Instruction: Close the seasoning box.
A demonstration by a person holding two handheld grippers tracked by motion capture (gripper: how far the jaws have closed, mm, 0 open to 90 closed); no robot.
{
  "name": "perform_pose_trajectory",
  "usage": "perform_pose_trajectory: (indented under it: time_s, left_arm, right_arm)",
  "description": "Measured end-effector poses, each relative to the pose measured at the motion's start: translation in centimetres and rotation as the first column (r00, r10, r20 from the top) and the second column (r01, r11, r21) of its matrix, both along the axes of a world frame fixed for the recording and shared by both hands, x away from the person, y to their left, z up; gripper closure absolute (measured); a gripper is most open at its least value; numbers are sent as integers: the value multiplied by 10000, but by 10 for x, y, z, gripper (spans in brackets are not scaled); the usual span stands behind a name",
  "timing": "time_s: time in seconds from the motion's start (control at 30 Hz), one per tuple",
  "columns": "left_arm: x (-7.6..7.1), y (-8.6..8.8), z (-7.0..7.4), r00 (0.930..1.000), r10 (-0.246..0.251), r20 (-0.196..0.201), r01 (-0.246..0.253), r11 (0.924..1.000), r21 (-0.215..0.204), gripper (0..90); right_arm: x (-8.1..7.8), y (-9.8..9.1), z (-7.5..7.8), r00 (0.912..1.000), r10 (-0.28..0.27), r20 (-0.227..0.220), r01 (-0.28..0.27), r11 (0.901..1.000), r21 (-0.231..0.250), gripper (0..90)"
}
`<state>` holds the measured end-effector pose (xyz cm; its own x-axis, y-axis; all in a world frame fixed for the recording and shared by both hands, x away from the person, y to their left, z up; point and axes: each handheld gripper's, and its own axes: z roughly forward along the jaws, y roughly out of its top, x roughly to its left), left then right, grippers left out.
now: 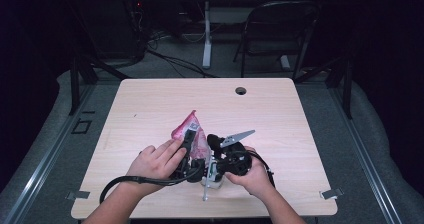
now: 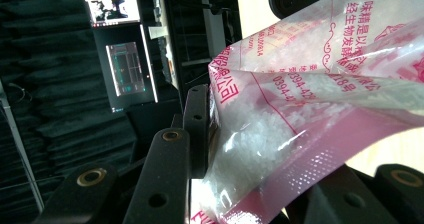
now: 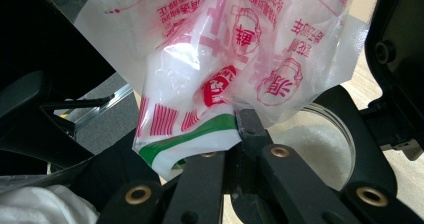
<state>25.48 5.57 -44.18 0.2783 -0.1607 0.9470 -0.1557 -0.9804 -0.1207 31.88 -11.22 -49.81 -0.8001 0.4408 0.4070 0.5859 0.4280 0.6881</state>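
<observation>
both claws grip my bag (image 1: 192, 134): left gripper (image 1: 187, 149) clamps one edge, right gripper (image 1: 220, 156) pinches its bottom corner over a jar (image 3: 320, 144) near the table's (image 1: 150, 104) front edge, open room beyond.

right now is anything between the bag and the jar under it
Nothing visible. Both grippers' fingers pinch the pink-printed bag, and in the right gripper view its lower corner hangs just above the open jar of white granules, with no lid or other thing between them.
</observation>
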Motion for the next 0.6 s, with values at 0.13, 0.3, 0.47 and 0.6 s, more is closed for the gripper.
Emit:
perform_pose_trajectory:
  time_s: [0.13,0.3,0.47,0.6]
  left_arm:
    - [-1,0,0,10000,-18,11,18,10000,30,731]
    - [-2,0,0,10000,-20,61,19,9999,111,731]
    - [-2,0,-1,10000,-1,76,1,10000,71,731]
    - [-3,-1,-2,10000,1,89,-2,10000,67,731]
  right_arm:
    - [0,1,-1,10000,-62,12,62,10000,52,900]
    - [0,0,-1,10000,-31,34,31,10000,29,900]
    - [0,0,-1,10000,-41,46,41,10000,-10,900]
    - [0,0,-2,9999,-91,56,91,10000,-14,900]
